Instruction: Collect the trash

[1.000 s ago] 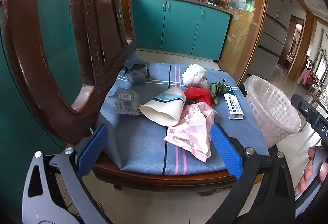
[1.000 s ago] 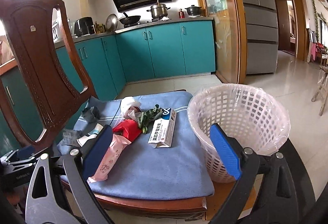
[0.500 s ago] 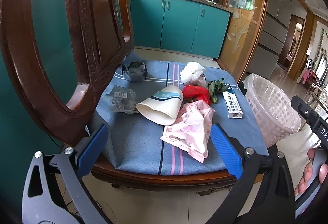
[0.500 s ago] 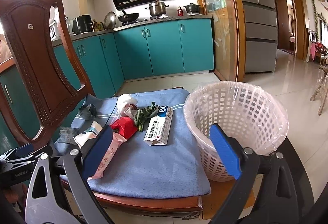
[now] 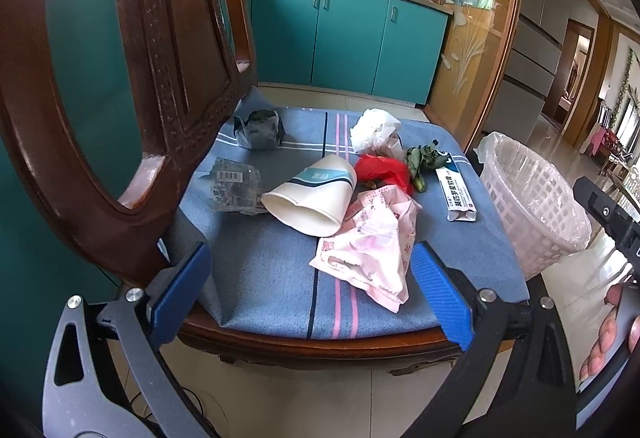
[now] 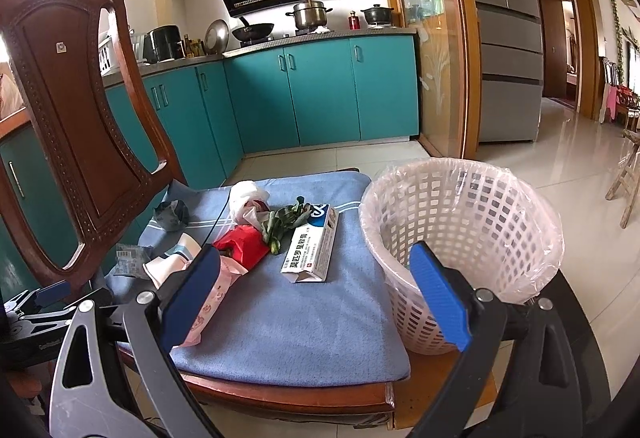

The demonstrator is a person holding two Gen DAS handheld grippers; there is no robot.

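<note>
Trash lies on a blue cushion [image 5: 272, 278] on a wooden chair: a tipped paper cup [image 5: 312, 193], a pink wrapper [image 5: 368, 250], red plastic [image 5: 384, 169], a white tissue [image 5: 374, 127], green leaves [image 5: 418, 157], a toothpaste box [image 5: 456, 189] [image 6: 314, 246], a clear wrapper [image 5: 234, 189] and a dark crumpled wrapper [image 5: 258, 127]. A white lined basket [image 6: 460, 238] [image 5: 532, 205] stands at the cushion's right. My left gripper [image 5: 312, 294] is open and empty before the cushion's front edge. My right gripper [image 6: 316, 294] is open and empty, between cushion and basket.
The carved chair back [image 5: 152, 77] [image 6: 76, 125] rises at the left. Teal kitchen cabinets [image 6: 320, 93] stand behind, with a fridge [image 6: 508, 37] to the right. Tiled floor [image 6: 580, 157] lies around.
Both grippers have edged closer to the chair, so the trash and the basket look larger. Jaws stay open. Nothing on the cushion has moved.
</note>
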